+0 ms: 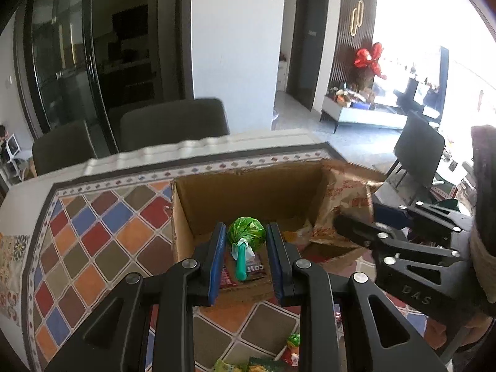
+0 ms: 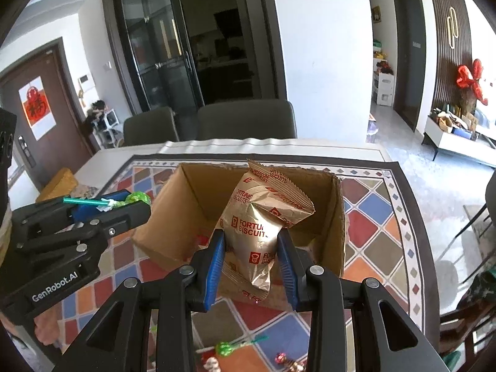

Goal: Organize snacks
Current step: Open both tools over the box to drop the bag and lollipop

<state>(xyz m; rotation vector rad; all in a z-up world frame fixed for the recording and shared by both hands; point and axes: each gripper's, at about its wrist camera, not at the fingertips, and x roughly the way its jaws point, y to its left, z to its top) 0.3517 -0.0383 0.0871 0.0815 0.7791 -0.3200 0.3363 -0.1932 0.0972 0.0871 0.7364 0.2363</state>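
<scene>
Left gripper (image 1: 245, 248) pinches green lollipop (image 1: 246, 231), right gripper (image 2: 251, 254) squeezes biscuit packs (image 2: 257, 217); both poised over box (image 2: 192, 192), prob. to drop in.

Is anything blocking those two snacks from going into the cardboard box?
Nothing visible does. The green lollipop in the left gripper and the biscuit bags in the right gripper hang over the open cardboard box.
</scene>
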